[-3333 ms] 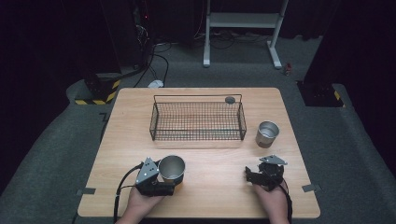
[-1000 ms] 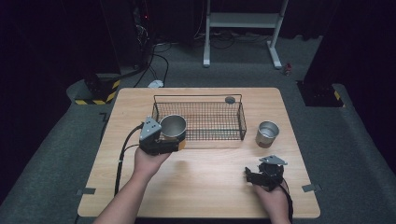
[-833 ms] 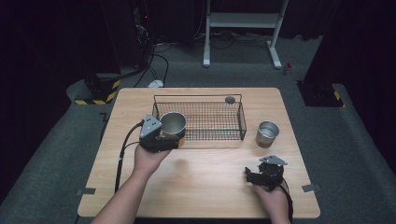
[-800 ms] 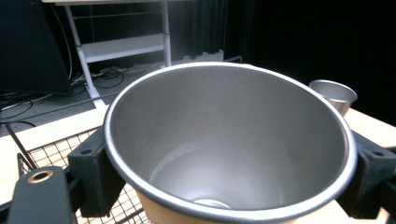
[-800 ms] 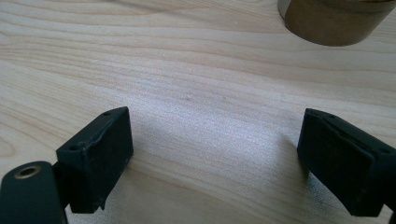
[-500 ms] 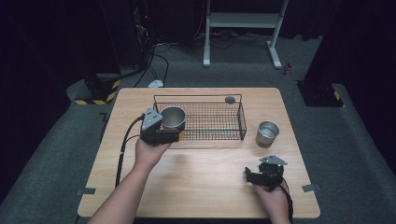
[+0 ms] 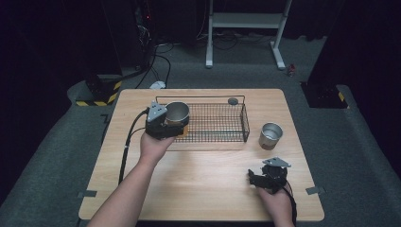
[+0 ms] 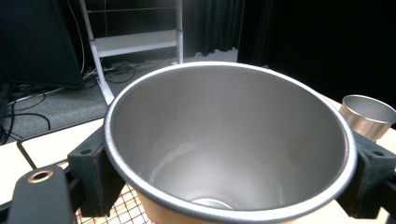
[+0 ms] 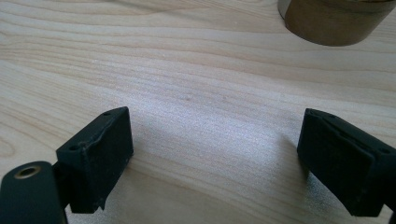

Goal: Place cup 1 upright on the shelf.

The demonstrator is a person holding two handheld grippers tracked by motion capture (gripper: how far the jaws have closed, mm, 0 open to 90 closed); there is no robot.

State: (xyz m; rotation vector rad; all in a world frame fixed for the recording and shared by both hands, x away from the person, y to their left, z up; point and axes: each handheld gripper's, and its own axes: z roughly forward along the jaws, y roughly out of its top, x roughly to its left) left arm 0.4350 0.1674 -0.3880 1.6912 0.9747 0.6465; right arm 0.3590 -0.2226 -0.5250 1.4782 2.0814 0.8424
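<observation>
Step in hand looked like the place — left gripper (image 7: pixel 166 126) had its jaws clamped on the sides of a metal cup (image 7: pixel 177 112), held upright over the left end of the wire basket (image 7: pixel 222 124), rim above the basket's top wire. In the left gripper view the cup (image 8: pixel 229 144) sat squarely between the two black pads, empty inside. Couldn't tell whether its base was touching the basket floor.

Next move, my read: lower it straight down clear of the left wall, then release — a tilt risked catching the rim wire.

Right gripper (image 7: pixel 269 177) rested on the table (image 7: pixel 208 184) near the front edge, jaws apart, holding nothing.

Count: two cups — one held, a second cup (image 7: pixel 270 135) standing on the table just right of the basket. One basket. One small dark round object (image 7: pixel 232 100) behind the basket; what it was, unclear.
</observation>
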